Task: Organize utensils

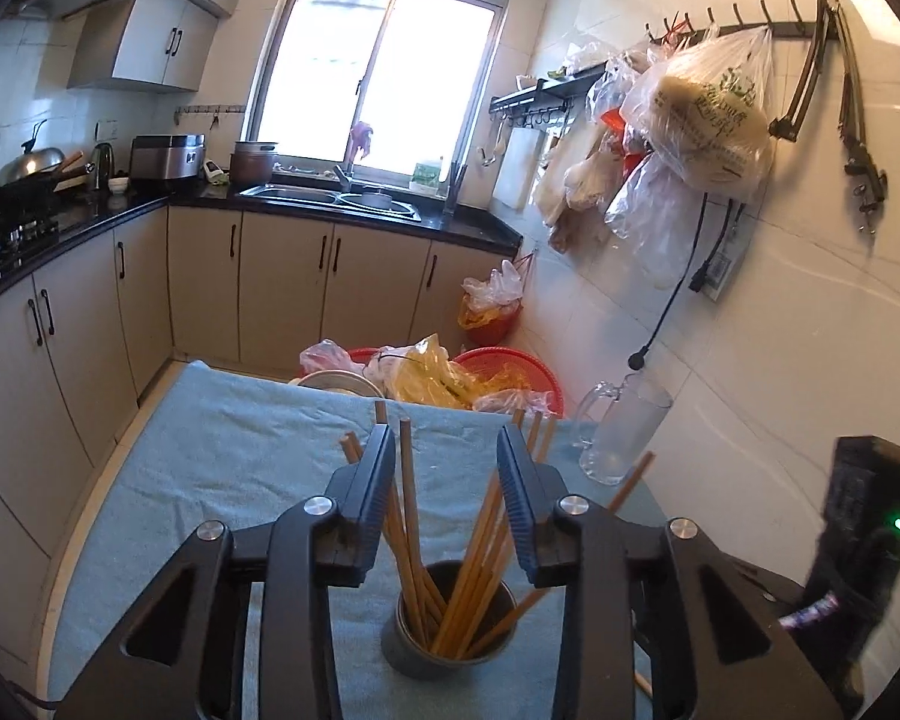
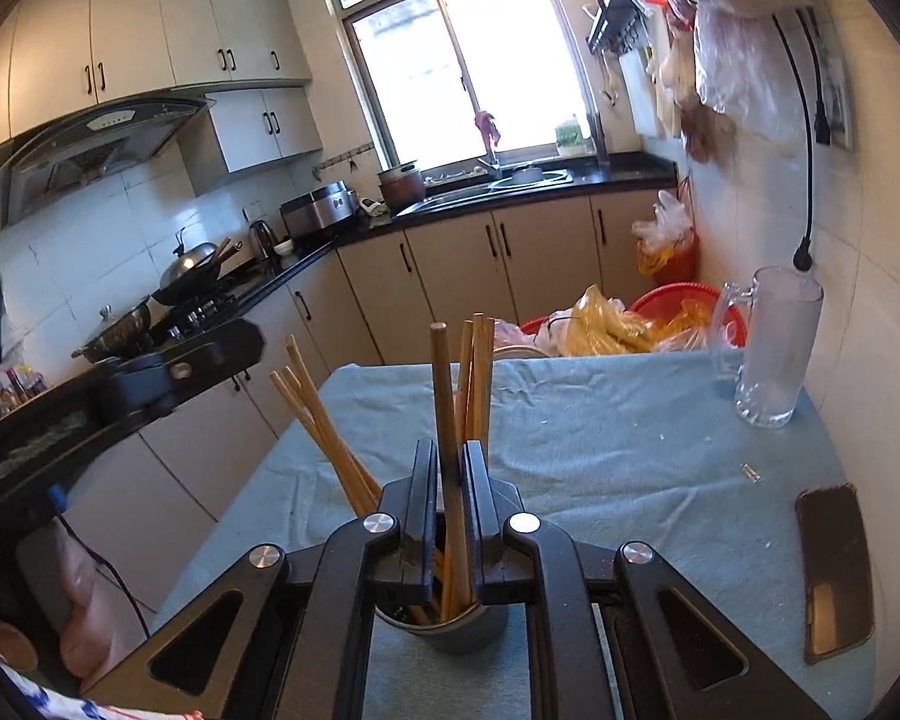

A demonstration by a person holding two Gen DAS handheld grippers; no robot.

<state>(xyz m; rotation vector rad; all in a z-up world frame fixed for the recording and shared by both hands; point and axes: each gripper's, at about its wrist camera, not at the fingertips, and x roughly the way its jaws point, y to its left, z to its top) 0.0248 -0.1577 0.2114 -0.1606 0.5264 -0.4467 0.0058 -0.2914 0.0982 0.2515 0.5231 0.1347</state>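
Nearest the lens, the right claw [image 2: 448, 480] is pinched narrow on one chopstick [image 2: 444, 396], its lower end already down in the metal cup [image 2: 444, 630] on the blue-clothed counter [image 2: 630, 450]. The left claw [image 1: 447, 480] stands partly wide, gripping nothing, above the cup [image 1: 450, 648], where the other chopsticks [image 1: 480, 564] fan toward 12 and 1 o'clock. The dropping-in step looks nearly done; next the right claw should release, then lift clear without snagging sticks.

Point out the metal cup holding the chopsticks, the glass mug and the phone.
Metal cup [image 1: 411, 654]: left wrist view, on its outer wall.
Glass mug [image 2: 777, 348]: right wrist view, on its body.
Phone [image 2: 834, 570]: right wrist view, on its dark screen.
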